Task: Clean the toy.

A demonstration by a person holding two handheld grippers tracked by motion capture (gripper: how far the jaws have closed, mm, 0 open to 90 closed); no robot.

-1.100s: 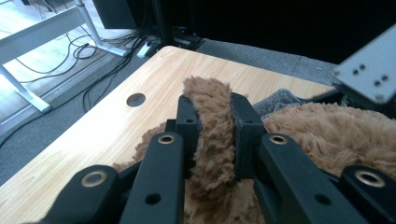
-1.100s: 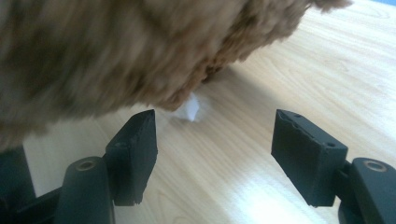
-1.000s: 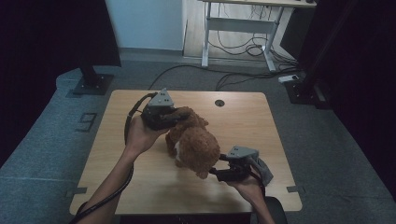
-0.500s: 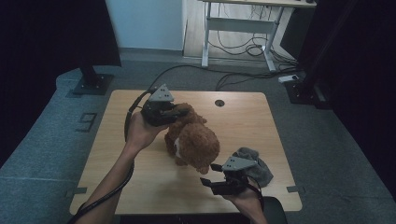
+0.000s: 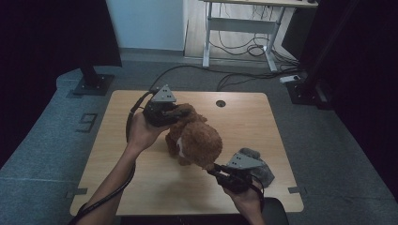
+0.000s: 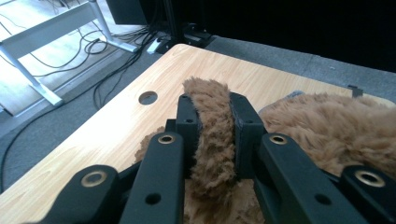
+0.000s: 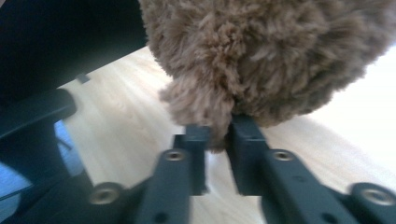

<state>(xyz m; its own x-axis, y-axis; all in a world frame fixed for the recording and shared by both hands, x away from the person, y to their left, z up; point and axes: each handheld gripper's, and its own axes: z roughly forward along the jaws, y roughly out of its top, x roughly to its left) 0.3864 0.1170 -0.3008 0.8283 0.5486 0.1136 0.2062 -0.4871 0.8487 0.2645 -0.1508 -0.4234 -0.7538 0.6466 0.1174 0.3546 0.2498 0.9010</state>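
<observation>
Right claw [image 5: 215, 168] just closed on plush dog [image 5: 199, 140].

We note the plush dog [image 5: 195, 138] at the table's [image 5: 117, 140] centre. Left claw [image 5: 174, 112] sits at the dog's upper left, right claw [image 5: 213, 167] at its lower right. A crumpled cloth [image 5: 258, 164] lies right of the right claw; a round hole [image 5: 220, 103] lies toward the table's upper edge.

Light wooden table [image 5: 141, 178] with round cable hole [image 5: 220, 103], brown plush dog [image 5: 197, 138], grey cloth [image 5: 263, 171] on it
</observation>
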